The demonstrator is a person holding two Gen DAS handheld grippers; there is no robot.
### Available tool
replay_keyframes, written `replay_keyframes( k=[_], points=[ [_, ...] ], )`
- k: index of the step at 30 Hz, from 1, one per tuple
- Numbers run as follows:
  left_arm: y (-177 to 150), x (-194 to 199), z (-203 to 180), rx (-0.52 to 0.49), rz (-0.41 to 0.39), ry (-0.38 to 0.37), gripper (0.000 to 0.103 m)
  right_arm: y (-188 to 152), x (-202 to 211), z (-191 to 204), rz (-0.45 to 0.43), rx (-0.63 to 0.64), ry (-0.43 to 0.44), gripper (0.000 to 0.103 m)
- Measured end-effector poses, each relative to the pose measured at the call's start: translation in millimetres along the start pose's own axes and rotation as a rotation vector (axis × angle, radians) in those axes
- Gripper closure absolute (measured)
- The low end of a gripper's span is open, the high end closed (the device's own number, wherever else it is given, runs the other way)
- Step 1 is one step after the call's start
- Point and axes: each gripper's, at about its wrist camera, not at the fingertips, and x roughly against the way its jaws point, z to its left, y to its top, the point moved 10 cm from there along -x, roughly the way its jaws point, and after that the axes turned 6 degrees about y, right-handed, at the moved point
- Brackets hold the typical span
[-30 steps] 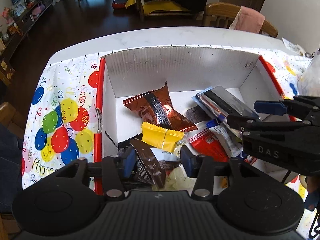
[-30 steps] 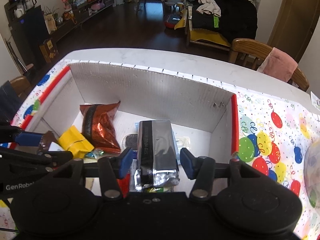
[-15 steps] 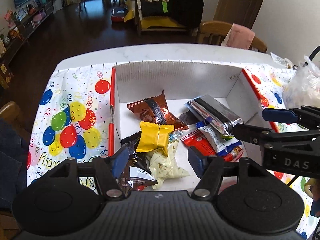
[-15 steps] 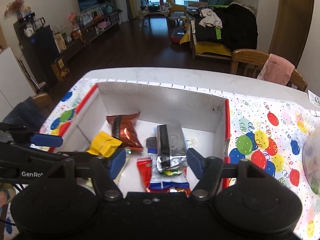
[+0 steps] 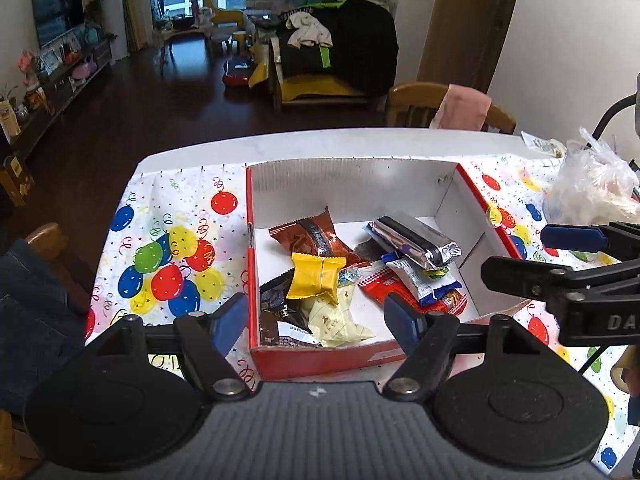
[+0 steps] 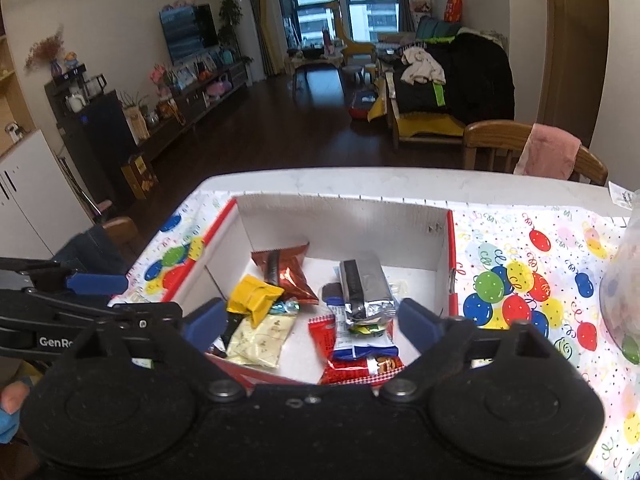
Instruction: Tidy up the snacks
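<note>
One red box (image 5: 320, 356) with white walls sits on the balloon tablecloth (image 5: 168, 256), holding the snacks: one brown packet (image 5: 312, 236), one yellow packet (image 5: 316, 276), one silver packet (image 5: 416, 240), one cream packet (image 5: 336, 316), one dark packet (image 5: 276, 312), one red packet (image 6: 352, 360) and one blue-and-white packet (image 5: 424, 280) (smaller sweets under them are too hidden to count). The left gripper (image 5: 316, 320) and right gripper (image 6: 312, 322) hang over the box's near edge; both pairs of jaws have just been opening and stand wide with nothing held. One plastic bag (image 5: 592, 188) lies to the right.
</note>
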Motion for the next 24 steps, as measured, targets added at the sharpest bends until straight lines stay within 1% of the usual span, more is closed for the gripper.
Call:
replay_keyframes(
  k=[4, 6, 8, 9, 10, 13, 19, 20, 21, 23, 24],
  points=[
    [-1, 15, 1, 0.004, -0.026, -0.008, 0.027, -1, 13, 5, -0.028, -0.013, 0.013, 0.008],
    [-1, 22, 1, 0.007, -0.044, -0.013, 0.021, -2, 18, 6, -0.037, -0.014, 0.014, 0.008],
    [-1, 28, 1, 0.008, -0.06, -0.013, 0.02, -4, 22, 7, -0.042, -0.008, 0.009, 0.007],
    [-2, 31, 1, 0.006, -0.067, -0.01, 0.02, -6, 24, 7, -0.046, -0.001, 0.002, 0.003],
    [-2, 33, 1, 0.007, -0.073, -0.008, 0.02, -7, 26, 7, -0.05, 0.007, -0.007, 0.001],
    [-4, 38, 0, 0.008, -0.078, -0.021, 0.018, -11, 32, 7, -0.06, 0.014, -0.01, 0.001],
    [-5, 45, -4, 0.008, -0.095, -0.042, 0.017, -16, 40, 2, -0.079, -0.029, -0.014, 0.0],
    [-5, 46, -5, 0.007, -0.095, -0.044, 0.015, -16, 42, 1, -0.084, -0.035, -0.015, 0.0],
    [-4, 47, -6, 0.01, -0.096, -0.047, 0.008, -16, 44, 0, -0.091, -0.041, -0.015, 0.0],
    [-3, 49, -7, 0.02, -0.103, -0.061, 0.0, -16, 48, -1, -0.1, -0.053, -0.011, 0.0],
    [-3, 50, -8, 0.024, -0.107, -0.065, 0.0, -16, 51, -2, -0.104, -0.056, -0.011, 0.0]
  ],
)
